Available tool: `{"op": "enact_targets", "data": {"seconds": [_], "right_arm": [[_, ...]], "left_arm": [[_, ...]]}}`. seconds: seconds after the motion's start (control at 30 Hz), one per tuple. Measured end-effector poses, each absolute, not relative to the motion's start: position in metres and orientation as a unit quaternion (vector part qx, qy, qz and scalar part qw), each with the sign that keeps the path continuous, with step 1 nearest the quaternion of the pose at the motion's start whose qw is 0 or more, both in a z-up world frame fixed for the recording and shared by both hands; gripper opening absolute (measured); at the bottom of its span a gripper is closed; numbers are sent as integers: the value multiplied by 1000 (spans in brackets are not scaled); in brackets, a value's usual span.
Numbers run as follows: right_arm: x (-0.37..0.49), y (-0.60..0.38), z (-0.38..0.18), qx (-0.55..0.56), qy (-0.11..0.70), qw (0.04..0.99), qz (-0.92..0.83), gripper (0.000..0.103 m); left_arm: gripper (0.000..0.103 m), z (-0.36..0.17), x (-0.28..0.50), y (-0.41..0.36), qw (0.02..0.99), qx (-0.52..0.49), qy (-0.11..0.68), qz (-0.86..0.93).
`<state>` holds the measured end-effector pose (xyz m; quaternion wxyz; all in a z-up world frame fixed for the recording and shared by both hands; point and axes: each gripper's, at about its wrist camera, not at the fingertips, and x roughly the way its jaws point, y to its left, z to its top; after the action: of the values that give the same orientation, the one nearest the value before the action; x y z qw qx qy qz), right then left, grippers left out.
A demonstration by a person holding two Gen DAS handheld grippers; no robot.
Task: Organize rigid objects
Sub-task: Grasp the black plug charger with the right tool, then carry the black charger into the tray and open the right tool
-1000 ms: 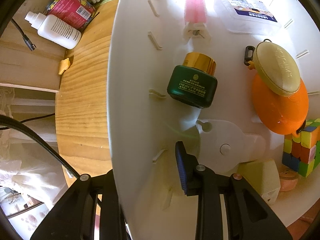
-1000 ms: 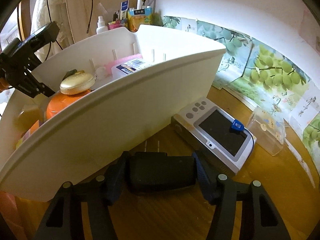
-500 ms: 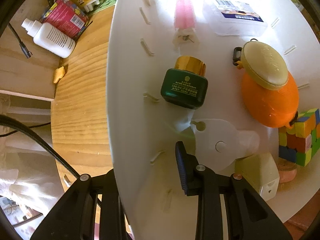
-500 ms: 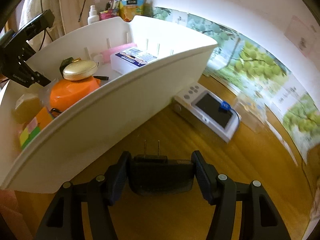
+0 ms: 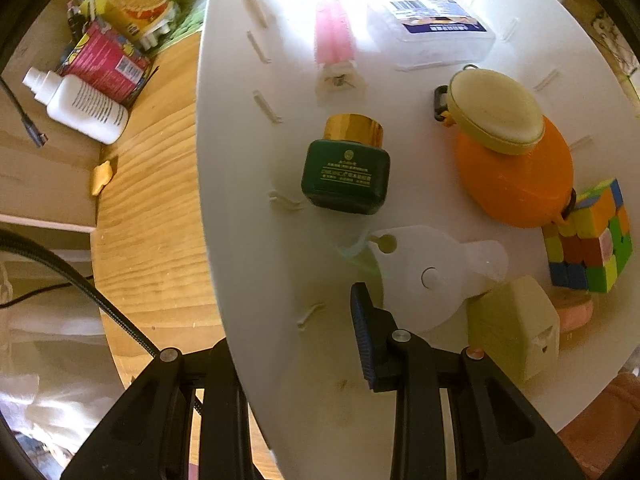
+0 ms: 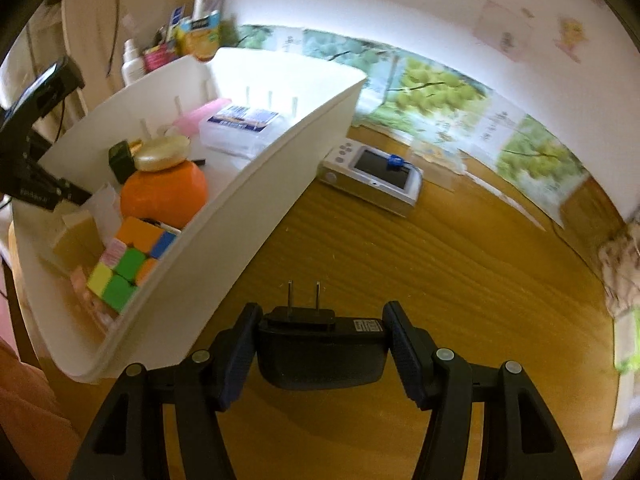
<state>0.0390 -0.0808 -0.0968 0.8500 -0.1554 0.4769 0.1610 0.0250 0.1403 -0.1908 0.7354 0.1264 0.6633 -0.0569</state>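
Sitting between right tongs (image 6: 320, 344): charger (image 6: 320, 350)

Strong fisheye bending is seen at all edges. The white bin (image 5: 240, 240) is overexposed at its far end. Slight blur is noted leftward in the right wrist view.

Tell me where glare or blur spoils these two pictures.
Left wrist view: strong glare washes out the far end of the white bin, around the pink item. Right wrist view: the picture edges are smeared by blur, while the black plug adapter stays sharp.
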Motion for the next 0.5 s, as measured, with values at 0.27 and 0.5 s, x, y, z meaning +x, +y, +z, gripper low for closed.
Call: {"op": "enact_targets", "data": {"seconds": [0.27,0.5], "right_arm": [[23,-75,-69,-121,465,872,94,62],[19,-57,-41,-127,444,885,68,62]], "left_arm": [[32,-187,25,140,730,137,664,-86],[32,-183,25,139,723,148,666,-108]]}}
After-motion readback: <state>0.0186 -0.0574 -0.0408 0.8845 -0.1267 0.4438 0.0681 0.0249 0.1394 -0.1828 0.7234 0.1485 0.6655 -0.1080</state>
